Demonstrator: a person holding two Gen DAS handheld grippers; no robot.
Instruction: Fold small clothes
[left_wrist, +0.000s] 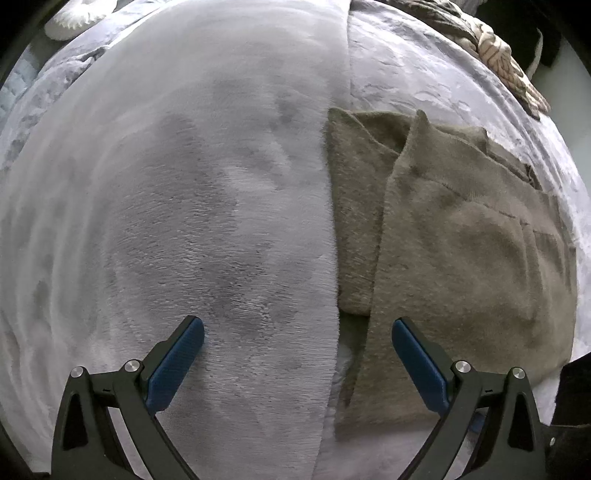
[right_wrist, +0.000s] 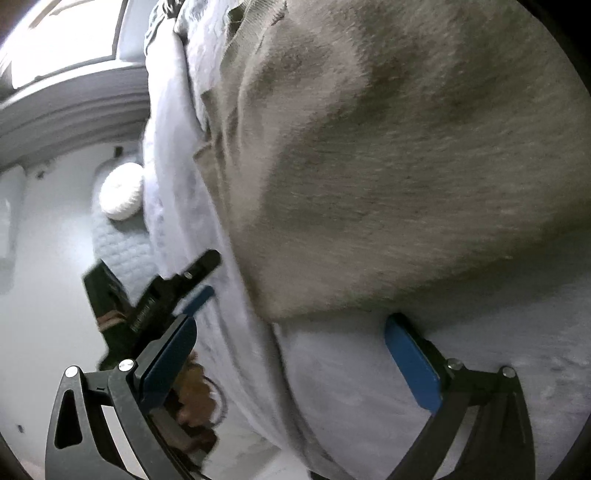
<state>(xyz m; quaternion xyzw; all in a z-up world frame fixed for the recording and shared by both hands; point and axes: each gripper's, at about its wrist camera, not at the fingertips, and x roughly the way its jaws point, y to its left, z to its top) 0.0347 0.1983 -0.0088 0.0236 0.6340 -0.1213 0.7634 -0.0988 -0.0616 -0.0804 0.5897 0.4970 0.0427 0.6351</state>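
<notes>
Olive-brown knit garment (left_wrist: 461, 258) lies partly folded on the grey plush blanket (left_wrist: 184, 221), near the bed's edge. Left claw (left_wrist: 297, 334) and right claw (right_wrist: 290, 332) both spread wide, empty. Judged mid-fold; next: pinch garment's near hem.

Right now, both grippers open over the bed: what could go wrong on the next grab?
1. The left gripper straddles the grey blanket's edge beside the brown garment; closing could pinch blanket too.
2. The garment lies in overlapping layers, so a pinch may take only one.
3. The right gripper's view is blurred; aim at the hem may be off.
</notes>
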